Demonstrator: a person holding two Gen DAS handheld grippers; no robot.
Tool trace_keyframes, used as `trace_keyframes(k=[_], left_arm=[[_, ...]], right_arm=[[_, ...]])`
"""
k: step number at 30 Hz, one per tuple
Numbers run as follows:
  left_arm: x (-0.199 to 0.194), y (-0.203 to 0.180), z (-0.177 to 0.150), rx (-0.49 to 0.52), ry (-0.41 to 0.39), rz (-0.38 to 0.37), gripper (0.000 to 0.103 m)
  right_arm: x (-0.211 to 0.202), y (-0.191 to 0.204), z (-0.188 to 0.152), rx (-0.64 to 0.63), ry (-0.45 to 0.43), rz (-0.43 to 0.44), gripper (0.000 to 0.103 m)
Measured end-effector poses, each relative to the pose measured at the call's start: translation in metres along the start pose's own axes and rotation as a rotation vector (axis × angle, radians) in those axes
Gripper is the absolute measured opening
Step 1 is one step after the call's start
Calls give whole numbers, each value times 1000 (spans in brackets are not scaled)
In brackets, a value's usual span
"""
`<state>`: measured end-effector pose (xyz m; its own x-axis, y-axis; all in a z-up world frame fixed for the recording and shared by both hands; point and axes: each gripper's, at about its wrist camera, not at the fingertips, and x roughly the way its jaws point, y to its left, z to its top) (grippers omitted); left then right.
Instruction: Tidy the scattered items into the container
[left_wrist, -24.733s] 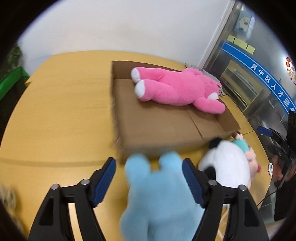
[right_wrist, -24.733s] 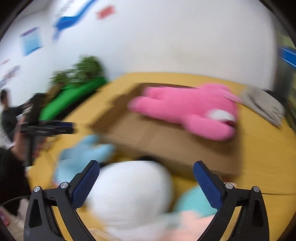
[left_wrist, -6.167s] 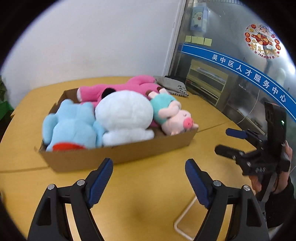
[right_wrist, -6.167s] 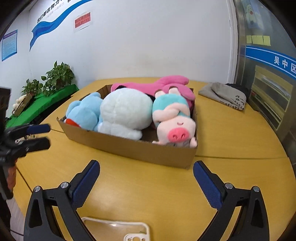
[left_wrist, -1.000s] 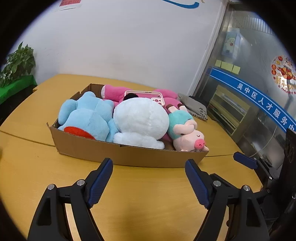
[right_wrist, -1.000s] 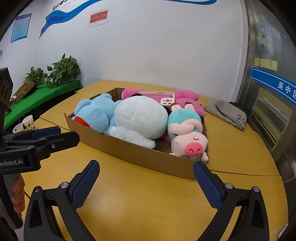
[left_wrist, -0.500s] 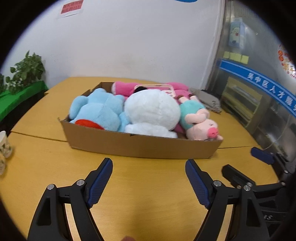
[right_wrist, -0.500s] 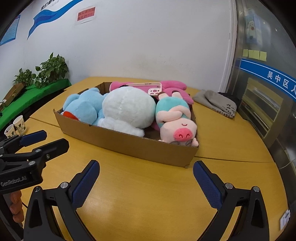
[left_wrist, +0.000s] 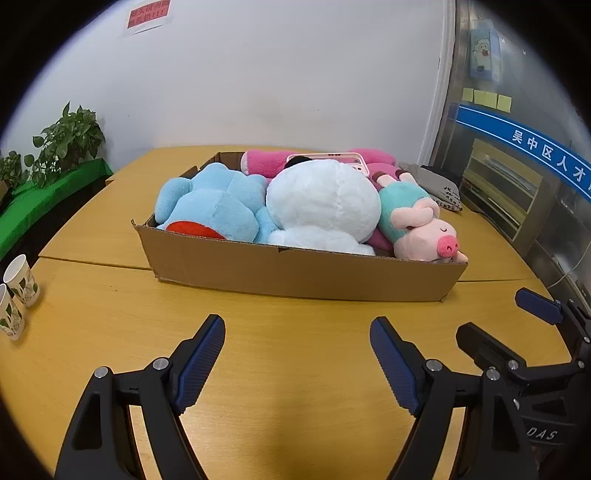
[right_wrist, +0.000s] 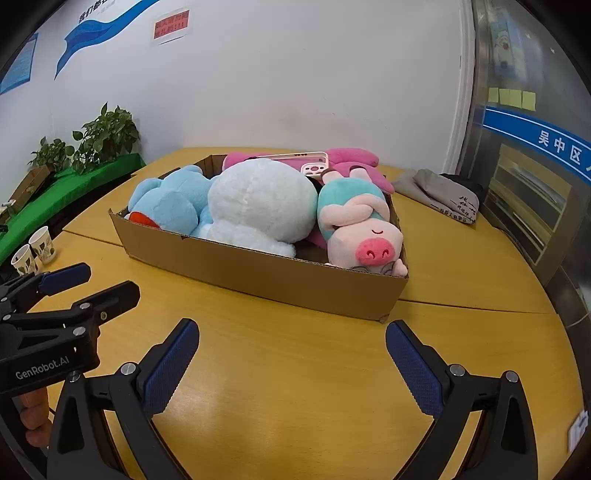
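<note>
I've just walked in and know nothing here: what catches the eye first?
A cardboard box mid-table, packed with plush toys: a blue one at its left, a big white one in the middle, a pink-snouted pig at its right. A pink phone case lies on top behind.

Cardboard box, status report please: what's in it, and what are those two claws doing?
Left gripper and right gripper open, empty. Four soft toys and phone case in cardboard box. Nothing in the way.

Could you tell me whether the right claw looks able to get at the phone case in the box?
Probably yes: the phone case lies uncovered on top of the toys, and the right claw is open and empty.
</note>
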<state>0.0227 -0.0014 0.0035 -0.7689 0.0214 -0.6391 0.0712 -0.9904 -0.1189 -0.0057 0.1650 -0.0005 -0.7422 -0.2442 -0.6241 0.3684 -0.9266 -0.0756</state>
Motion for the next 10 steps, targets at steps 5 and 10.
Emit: trace_keyframes(k=[5,10], left_arm=[[5,-2,-1,17,8,11,81],[7,-6,-3,29,12,23,81]], right_arm=[[1,-4,-2,15,4,-2,102],[2,-4,-2,16,9,1,102]])
